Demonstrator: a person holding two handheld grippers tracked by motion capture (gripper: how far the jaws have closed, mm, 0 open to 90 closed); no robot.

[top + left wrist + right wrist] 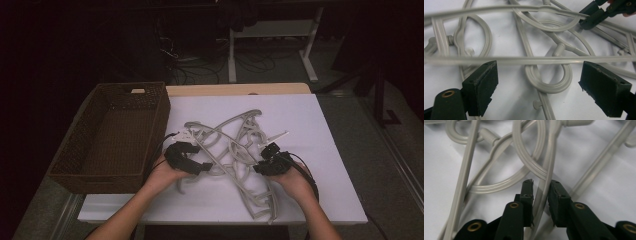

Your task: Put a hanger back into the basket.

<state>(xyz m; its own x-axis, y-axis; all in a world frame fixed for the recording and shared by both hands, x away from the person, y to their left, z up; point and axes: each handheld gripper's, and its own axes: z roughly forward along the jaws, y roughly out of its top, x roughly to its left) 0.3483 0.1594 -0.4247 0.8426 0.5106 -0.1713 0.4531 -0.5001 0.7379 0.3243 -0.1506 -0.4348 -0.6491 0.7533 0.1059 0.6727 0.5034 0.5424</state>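
Now | hangers (235, 150): several, tangled | basket (120, 135): 1 | claws: 2

A tangled pile of grey plastic hangers (235, 150) lay near the middle of the table (320, 120); at least three could be made out, though the overlap hid the exact number. One brown wicker basket (100, 170) stood along the table's left edge; two grippers were there, a left gripper (186, 159) and a right gripper (267, 159).
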